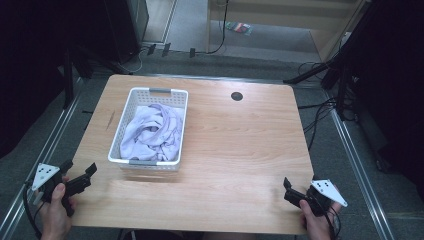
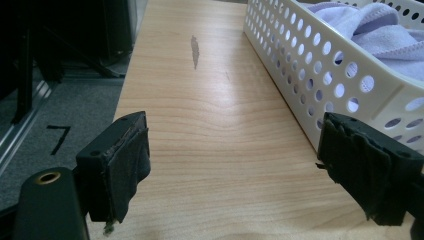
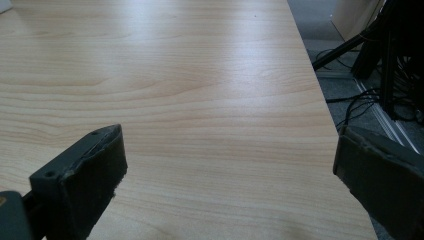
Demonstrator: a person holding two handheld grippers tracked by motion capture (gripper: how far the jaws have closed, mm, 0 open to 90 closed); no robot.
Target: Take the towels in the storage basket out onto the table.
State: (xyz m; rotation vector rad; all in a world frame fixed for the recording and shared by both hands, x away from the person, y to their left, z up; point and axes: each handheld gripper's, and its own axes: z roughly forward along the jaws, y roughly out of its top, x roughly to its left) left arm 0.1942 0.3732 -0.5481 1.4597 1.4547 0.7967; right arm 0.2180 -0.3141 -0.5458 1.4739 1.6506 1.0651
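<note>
Wooden table [image 1: 240, 150]: white basket [image 1: 131, 102] holds crumpled lilac cloth [image 1: 150, 131].

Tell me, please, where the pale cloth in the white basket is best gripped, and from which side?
Grip the cloth at the raised ridge of folds near its middle, coming straight down from above. The basket walls block any sideways approach, and the bunched folds give open fingers something to pinch.

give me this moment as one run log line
left tool: open, empty, near table left edge | right tool: open, empty, near right corner | basket: holds lilac cloth, untouched
</note>
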